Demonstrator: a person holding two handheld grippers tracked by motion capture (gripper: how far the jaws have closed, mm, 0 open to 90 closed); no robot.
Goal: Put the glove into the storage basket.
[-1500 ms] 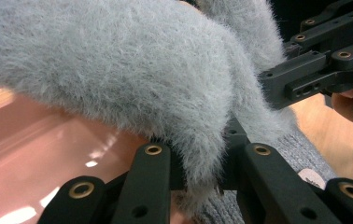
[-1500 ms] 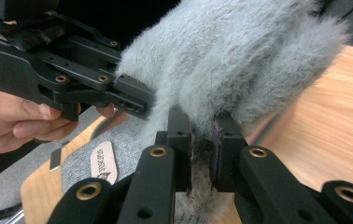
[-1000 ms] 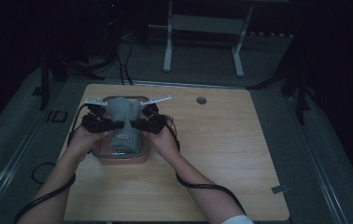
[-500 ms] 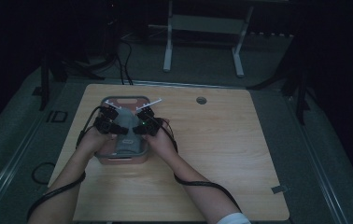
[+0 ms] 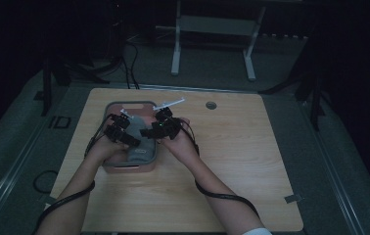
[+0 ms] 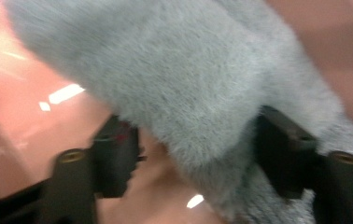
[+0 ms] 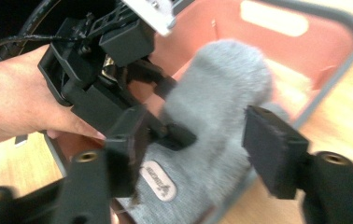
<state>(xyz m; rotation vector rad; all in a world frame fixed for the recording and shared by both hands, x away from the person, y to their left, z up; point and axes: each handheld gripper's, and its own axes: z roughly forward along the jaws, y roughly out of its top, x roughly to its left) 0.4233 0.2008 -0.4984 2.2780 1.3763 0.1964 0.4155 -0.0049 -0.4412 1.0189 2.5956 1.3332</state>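
A grey fluffy slipper [image 5: 137, 151] with a small oval label [image 7: 158, 180] lies in a pink basket [image 5: 124, 105] with a grey rim on the wooden table. My left gripper [image 5: 130, 139] hovers over the basket's left half. Its jaws have just been opening and stand apart, with the grey fluff [image 6: 179, 84] between them. My right gripper [image 5: 147, 132] comes in from the right. Its jaws have also just been opening, and they straddle the slipper [image 7: 212, 116] without pressing it. The left gripper [image 7: 172, 112] faces it, held by a hand.
The basket's rim [image 7: 349, 42] and pink wall enclose both grippers closely. A round grommet hole [image 5: 211, 105] sits at the table's far edge. Bare wood [image 5: 242, 161] stretches to the right of the basket. Cables trail from both grippers along the forearms.
Both grippers have come down and nearer with the grey slipper, which now rests in the basket. Their jaws have gone from shut on it to apart.
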